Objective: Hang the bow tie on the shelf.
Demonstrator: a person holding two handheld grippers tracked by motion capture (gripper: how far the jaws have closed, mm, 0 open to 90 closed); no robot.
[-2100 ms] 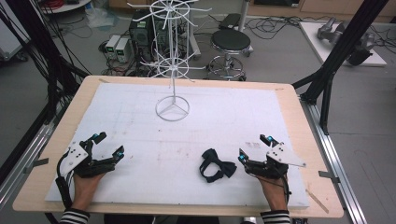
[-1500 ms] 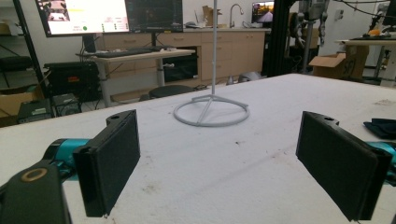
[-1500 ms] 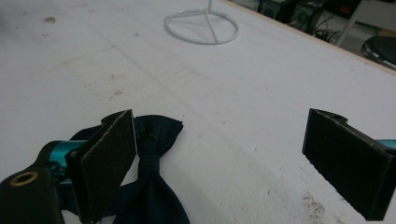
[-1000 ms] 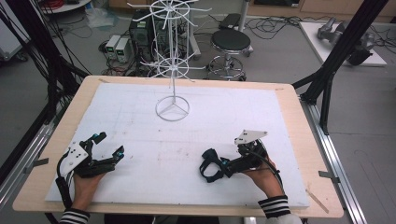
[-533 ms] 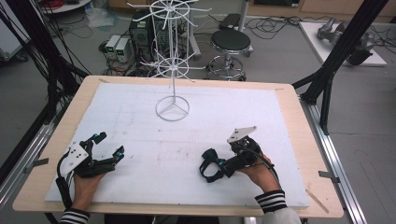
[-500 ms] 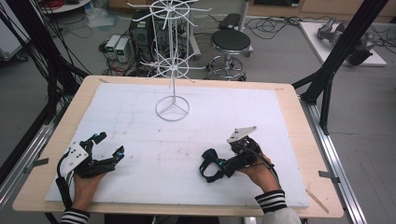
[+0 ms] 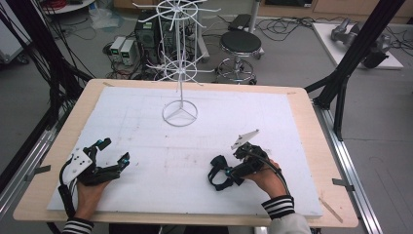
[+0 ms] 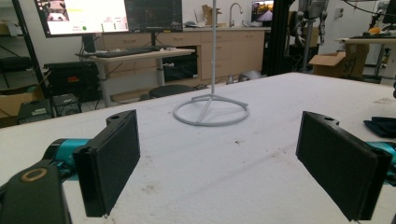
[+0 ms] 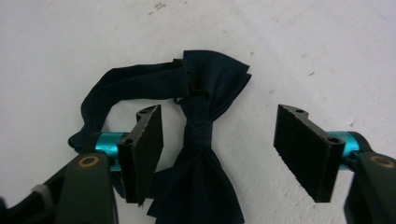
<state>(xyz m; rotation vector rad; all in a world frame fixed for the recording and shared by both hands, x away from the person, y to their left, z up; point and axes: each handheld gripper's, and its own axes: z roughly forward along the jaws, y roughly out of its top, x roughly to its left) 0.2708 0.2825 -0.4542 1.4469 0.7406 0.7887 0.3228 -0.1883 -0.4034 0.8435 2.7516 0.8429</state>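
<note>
A dark navy bow tie (image 9: 201, 140) with its strap looped lies flat on the white table sheet (image 7: 195, 141). My right gripper (image 9: 219, 149) hangs open just above it, the knot between the two jaws, nearer the left one. From the high view, the right gripper (image 7: 228, 171) sits over the bow tie (image 7: 218, 174) at the front right. My left gripper (image 7: 113, 152) rests open at the front left with nothing between its pads (image 8: 114, 158). The bow tie's edge (image 8: 380, 126) peeks in at the right of the left gripper view.
A white wire display stand (image 7: 179, 113) with hooked arms rises from a ring base at the table's back centre; its base (image 8: 211, 112) lies ahead of the left gripper. Black frame posts (image 7: 348, 68) flank the table. A stool (image 7: 237, 44) stands behind.
My right gripper has moved left and tipped down over the bow tie, jaws staying open. The left gripper has not moved.
</note>
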